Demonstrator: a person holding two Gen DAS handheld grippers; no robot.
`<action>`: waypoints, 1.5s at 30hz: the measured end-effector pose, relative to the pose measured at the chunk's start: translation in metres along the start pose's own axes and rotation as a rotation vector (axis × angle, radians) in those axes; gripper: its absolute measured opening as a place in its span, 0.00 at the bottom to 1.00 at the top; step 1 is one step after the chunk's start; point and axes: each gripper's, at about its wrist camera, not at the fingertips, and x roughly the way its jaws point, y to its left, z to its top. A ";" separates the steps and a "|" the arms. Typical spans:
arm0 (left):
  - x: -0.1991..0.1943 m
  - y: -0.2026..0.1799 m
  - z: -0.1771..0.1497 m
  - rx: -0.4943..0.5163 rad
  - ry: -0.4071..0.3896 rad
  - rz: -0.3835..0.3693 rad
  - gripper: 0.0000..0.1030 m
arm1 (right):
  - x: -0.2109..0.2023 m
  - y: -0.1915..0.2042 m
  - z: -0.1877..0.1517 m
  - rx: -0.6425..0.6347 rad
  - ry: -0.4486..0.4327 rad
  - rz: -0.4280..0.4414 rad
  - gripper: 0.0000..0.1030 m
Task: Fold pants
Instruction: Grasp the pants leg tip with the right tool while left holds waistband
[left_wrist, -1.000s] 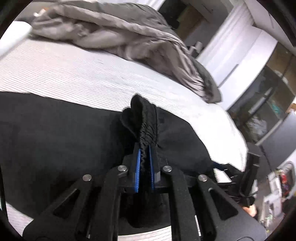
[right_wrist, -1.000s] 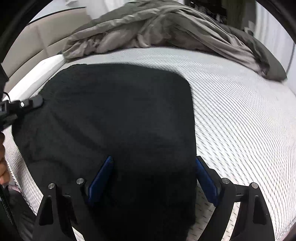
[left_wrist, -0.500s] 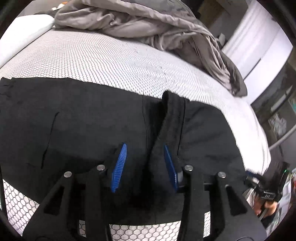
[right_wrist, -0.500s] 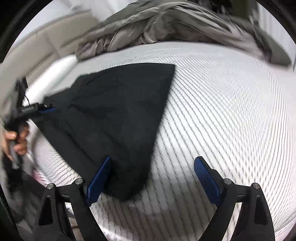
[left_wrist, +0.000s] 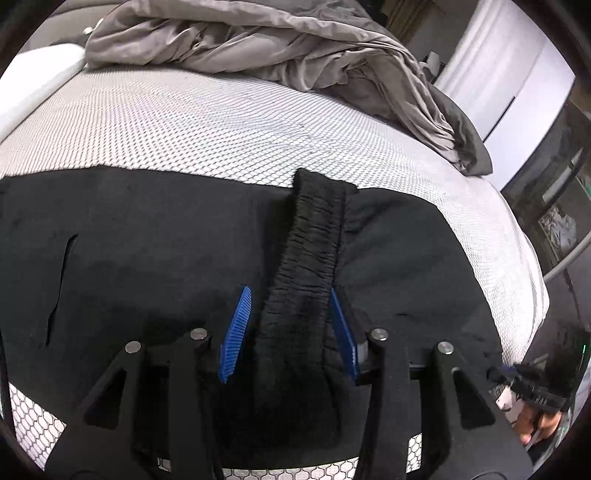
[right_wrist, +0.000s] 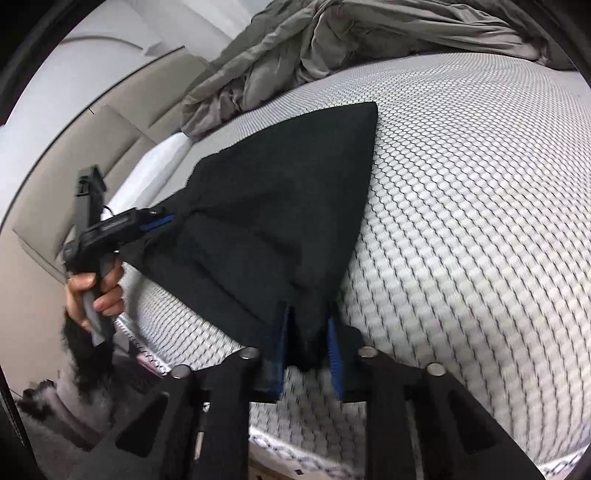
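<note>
With the left gripper (left_wrist: 291, 332) spread wide around the waistband (left_wrist: 314, 240), the right gripper (right_wrist: 306, 343) alone pinches the pants (right_wrist: 288, 206) — a tug could undo the fold.

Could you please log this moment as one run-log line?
left gripper: open, straddling waistband | right gripper: closing on black pants corner | mattress

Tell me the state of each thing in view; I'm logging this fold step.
Black pants: spread on the bed, waistband bunched into a ridge.
Left claw: open, pads astride the waistband ridge.
Right claw: closing around a corner of the pants; blur hides whether it grips.
Grey duvet: crumpled at the far side.
Mattress: bare mesh cover.
</note>
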 end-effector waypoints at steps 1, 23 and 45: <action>0.000 0.001 0.000 -0.006 0.001 -0.001 0.40 | -0.002 0.000 -0.007 -0.010 0.000 -0.018 0.14; -0.017 -0.064 -0.075 0.538 0.076 -0.049 0.47 | -0.048 0.006 0.001 -0.059 -0.199 -0.069 0.16; -0.030 -0.044 -0.069 0.445 0.092 -0.152 0.55 | -0.002 0.047 -0.015 -0.214 -0.136 -0.343 0.50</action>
